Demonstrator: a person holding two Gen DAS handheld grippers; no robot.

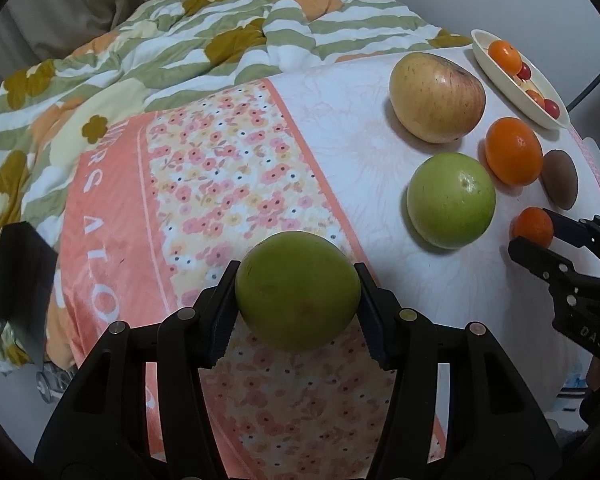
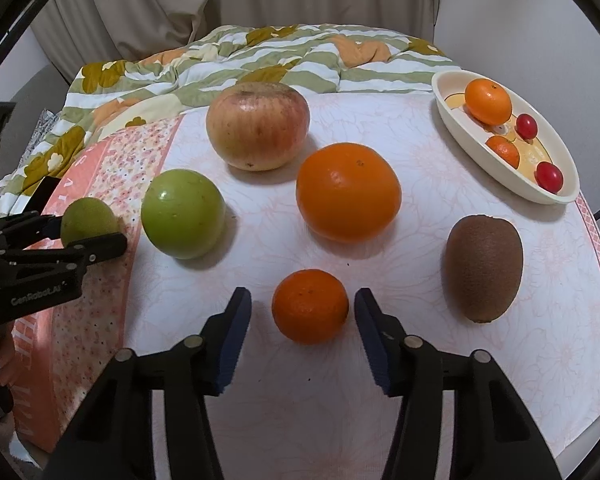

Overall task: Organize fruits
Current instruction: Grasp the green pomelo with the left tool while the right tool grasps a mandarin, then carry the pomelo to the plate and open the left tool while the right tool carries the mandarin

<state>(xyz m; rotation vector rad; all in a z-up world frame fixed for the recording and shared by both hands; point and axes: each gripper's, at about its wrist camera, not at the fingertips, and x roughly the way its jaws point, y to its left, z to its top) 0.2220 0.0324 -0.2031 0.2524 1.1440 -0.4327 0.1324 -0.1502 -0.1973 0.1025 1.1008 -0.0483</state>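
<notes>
Two grips are in hand at once, and we read this as the pick-up step of sorting the fruits. Our left gripper (image 1: 296, 312) has its ribbed pads pressed on both flanks of the dull green round fruit (image 1: 297, 290), over the pink flowered cloth (image 1: 228, 168). Our right gripper (image 2: 303, 334) straddles the small orange mandarin (image 2: 310, 306) on the white tablecloth (image 2: 420, 360), but a gap shows on either side (so nothing is held there yet). The cream oval dish (image 2: 460, 152), already carrying small oranges and red cherry tomatoes, sits well apart at the far right. Next, we judge, the right jaws must narrow until both pads touch the mandarin, then lift it straight, clear of the brown fuzzy kiwi (image 2: 484, 268) nearby
</notes>
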